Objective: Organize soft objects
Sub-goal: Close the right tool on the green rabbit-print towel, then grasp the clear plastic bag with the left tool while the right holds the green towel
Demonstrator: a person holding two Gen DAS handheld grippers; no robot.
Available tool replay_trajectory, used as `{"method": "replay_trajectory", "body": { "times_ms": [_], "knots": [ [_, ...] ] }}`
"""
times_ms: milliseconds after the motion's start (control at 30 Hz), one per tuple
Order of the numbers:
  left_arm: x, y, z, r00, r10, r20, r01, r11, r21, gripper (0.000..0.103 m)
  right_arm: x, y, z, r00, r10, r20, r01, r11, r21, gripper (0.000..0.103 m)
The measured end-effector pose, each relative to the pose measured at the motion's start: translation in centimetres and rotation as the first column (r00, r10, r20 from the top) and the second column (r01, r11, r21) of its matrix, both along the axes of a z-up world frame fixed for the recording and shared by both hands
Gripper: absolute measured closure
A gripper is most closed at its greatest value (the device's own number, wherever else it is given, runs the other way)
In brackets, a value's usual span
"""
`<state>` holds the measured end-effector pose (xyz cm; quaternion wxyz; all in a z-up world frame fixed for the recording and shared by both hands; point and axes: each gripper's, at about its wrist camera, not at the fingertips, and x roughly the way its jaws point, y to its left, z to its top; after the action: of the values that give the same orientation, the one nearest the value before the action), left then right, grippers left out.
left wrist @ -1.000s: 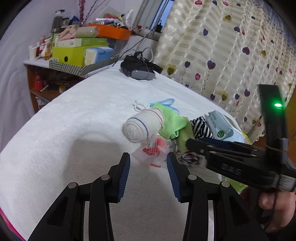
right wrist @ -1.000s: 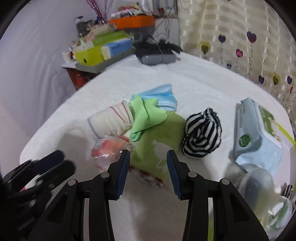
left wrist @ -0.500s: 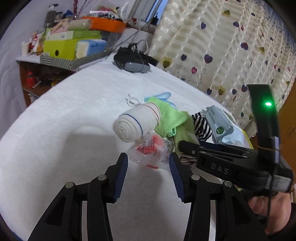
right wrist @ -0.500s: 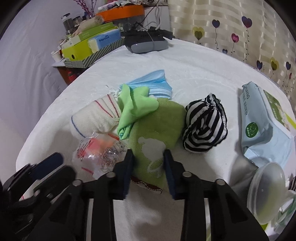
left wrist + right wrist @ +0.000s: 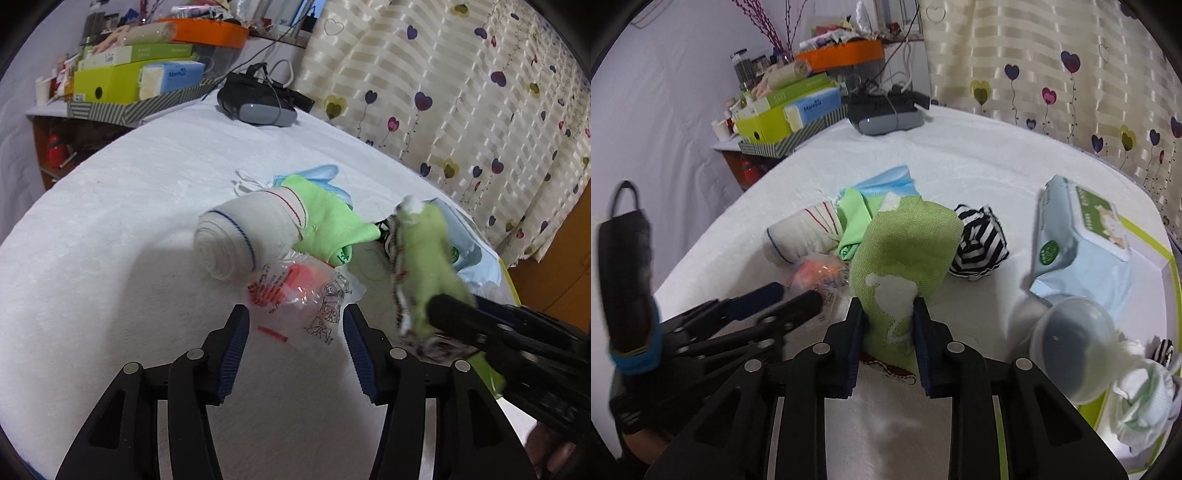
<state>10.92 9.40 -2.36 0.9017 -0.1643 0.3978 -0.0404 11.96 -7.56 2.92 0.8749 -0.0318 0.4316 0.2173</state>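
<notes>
My right gripper (image 5: 888,323) is shut on a green sock with a white figure (image 5: 905,258) and holds it lifted off the white bed; the sock also shows in the left wrist view (image 5: 424,266). My left gripper (image 5: 293,332) is open, just in front of a clear plastic packet with red print (image 5: 299,291). Behind the packet lie a rolled cream bandage (image 5: 243,236), a light green cloth (image 5: 328,225) and a blue face mask (image 5: 321,173). A black-and-white striped sock ball (image 5: 979,243) lies to the right of the lifted sock.
A blue wet-wipes pack (image 5: 1078,240), a clear plastic lid (image 5: 1075,339) and a white-green cloth bundle (image 5: 1145,406) lie at the right on a green-edged tray (image 5: 1167,258). A grey headset (image 5: 258,107) and stacked boxes (image 5: 136,81) stand at the back. A curtain (image 5: 461,74) hangs to the right.
My right gripper has closed on the green sock and raised it from the bed. My left gripper has moved closer to the plastic packet and stays open.
</notes>
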Motion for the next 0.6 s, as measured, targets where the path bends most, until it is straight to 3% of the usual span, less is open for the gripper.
{"method": "replay_trajectory", "body": {
  "times_ms": [300, 500, 600],
  "knots": [
    [1.4, -1.8, -0.7, 1.0, 0.011, -0.02, -0.01, 0.997, 0.081, 0.051, -0.7, -1.0, 0.7, 1.0, 0.0, 0.027, 0.0, 1.0, 0.021, 0.077],
    [1.3, -1.9, -0.4, 1.0, 0.009, -0.013, -0.008, 0.995, 0.103, 0.074, -1.1, -1.6, 1.0, 0.999, 0.0, 0.043, -0.002, 0.999, 0.033, 0.077],
    [0.7, -1.8, -0.2, 1.0, 0.011, -0.001, -0.011, 0.995, 0.103, 0.077, -1.4, -1.8, 1.2, 0.999, 0.001, 0.052, -0.003, 0.999, 0.035, 0.077]
  ]
}}
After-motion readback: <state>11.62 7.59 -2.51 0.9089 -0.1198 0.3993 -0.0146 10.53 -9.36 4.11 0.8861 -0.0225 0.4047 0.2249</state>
